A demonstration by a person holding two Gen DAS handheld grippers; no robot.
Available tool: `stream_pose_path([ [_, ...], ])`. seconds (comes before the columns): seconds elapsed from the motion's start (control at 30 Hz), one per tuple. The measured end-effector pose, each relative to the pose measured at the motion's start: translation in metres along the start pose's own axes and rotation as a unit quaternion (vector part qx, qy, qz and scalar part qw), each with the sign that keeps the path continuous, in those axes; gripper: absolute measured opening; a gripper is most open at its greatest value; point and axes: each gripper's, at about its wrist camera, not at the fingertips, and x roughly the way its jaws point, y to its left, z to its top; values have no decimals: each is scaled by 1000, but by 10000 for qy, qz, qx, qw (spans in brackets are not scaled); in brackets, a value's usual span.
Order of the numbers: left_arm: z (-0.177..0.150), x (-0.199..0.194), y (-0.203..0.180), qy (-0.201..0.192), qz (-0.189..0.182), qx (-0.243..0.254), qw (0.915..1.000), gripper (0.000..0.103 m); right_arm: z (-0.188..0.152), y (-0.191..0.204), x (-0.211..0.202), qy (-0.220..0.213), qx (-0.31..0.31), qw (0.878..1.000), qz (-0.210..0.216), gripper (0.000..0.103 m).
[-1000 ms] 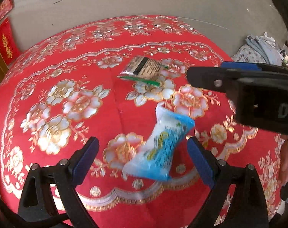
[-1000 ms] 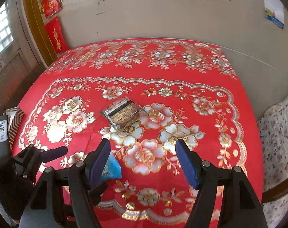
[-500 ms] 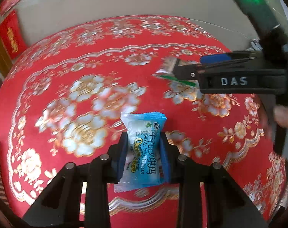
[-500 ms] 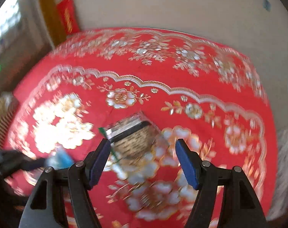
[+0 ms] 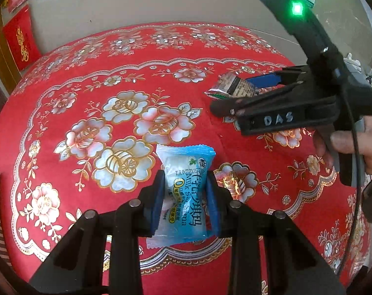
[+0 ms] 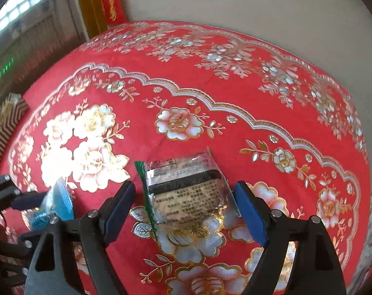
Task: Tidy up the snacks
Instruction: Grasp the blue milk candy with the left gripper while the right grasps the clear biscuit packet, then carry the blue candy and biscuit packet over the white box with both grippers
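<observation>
Left claw point(image 5: 185, 198) clamped around blue snack packet point(image 5: 186, 186); dark packet point(image 6: 188, 191) between parted right claw point(image 6: 186, 211) pads.

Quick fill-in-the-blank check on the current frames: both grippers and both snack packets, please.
1. The left gripper is shut on the ____ packet.
2. The right gripper is ____ around the clear packet.
3. The clear packet lies on the ____ floral tablecloth.

Missing words: blue; open; red

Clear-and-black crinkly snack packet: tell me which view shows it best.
Right wrist view: the clear-and-black crinkly snack packet lies whole between the open right gripper. Left wrist view shows only one end behind that gripper.
</observation>
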Motion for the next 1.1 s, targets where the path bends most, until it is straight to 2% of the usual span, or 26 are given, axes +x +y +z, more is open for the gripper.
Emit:
stream_pose_path([
  [0.1,0,0,0,4,12,1,10000,34,-1,-2,-2,-60,139,9999,-29,79],
  [0.13,1,0,0,-1,14,-11,10000,34,-1,-2,-4,-114,187,9997,-97,68],
  [0.17,1,0,0,-7,13,-25,10000,34,-2,0,-5,-152,186,9996,-144,63],
  [0.3,1,0,2,-41,-38,-117,9999,34,-6,5,-11,-199,413,9988,-160,53],
  [0.6,-13,-11,6,-89,64,-262,9996,33,-38,27,-37,-354,638,9961,-489,53],
  [0.8,-30,-26,15,-214,330,-360,9986,33,-55,38,-53,-423,877,9924,-757,53],
  [1.1,-54,-63,39,-523,741,-611,9940,33,-70,83,-69,-535,979,9910,-742,53],
])
